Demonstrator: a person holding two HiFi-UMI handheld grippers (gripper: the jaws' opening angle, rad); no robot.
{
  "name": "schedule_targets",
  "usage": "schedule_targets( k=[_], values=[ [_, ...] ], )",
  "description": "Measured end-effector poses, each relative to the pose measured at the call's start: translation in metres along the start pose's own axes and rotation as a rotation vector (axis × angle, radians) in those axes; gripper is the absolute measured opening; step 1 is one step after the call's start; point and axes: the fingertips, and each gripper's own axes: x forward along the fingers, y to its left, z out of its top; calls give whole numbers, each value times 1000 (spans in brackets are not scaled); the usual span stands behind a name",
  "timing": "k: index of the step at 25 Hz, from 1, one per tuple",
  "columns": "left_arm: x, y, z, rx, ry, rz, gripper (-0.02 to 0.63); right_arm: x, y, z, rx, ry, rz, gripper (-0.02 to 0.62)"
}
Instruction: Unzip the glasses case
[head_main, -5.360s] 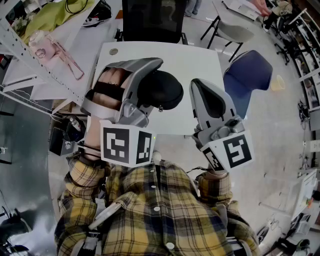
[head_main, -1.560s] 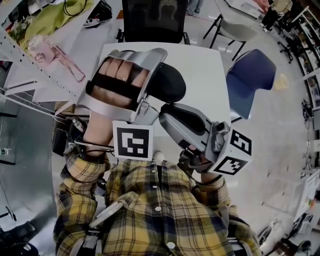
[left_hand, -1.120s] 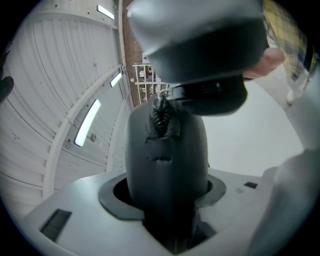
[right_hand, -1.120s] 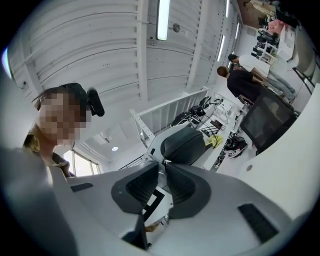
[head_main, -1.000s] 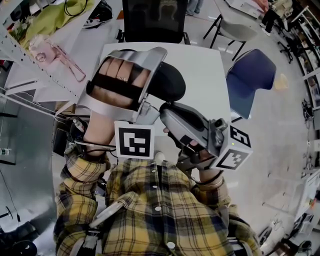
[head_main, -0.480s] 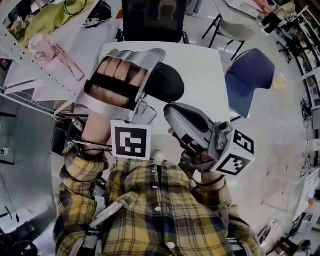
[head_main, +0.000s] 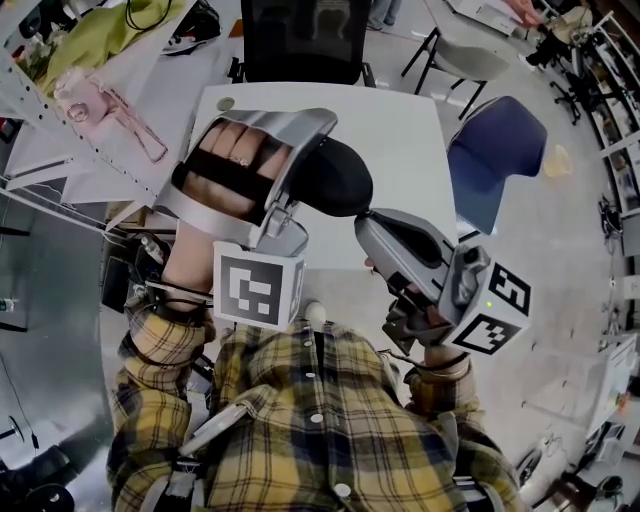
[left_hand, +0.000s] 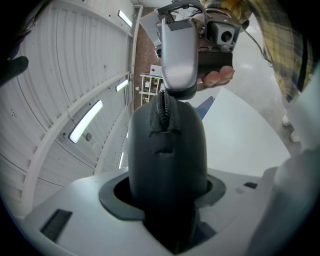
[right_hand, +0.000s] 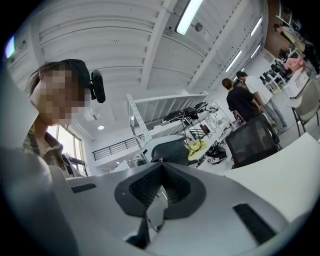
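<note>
Glasses case: I'm seeing the black glasses case sitting between the left gripper's jaws, in front of my chest and over the near part of the white table.
Long axis: it is running straight out along the left gripper's jaws. One end is lying down between them and the other is pointing away from that gripper's camera, towards the right gripper.
Zip: in the left gripper view the zip is showing as a short toothed line over the crown of the far end.
Left gripper: the left gripper is clamping the case across its width, a jaw pressing on each side, with my hand strapped into the handle.
Right gripper: the right gripper is coming in from the right with its nose meeting the zip end of the case. In its own view the jaws are pressing together at the tips. I'm not making out whether the pull tab is caught between them.
Me: my yellow plaid shirt is filling the bottom of the head view.
Around: a black chair is standing at the far side of the table and a blue chair at its right.
</note>
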Motion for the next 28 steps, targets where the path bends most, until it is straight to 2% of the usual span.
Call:
schedule_targets(
  k=[13,20,28],
  values=[
    [-8,-8,21,-96,-129,-58,245,-14,-2,3,-62,61,-23,-2],
    [-20,-12,38,-200,-291,-123,245,-16,0,4,-86,147,2,-2],
    [-44,-18,63,-326,-522,-251,245,-21,9,-5,-83,297,86,-2]
  ],
)
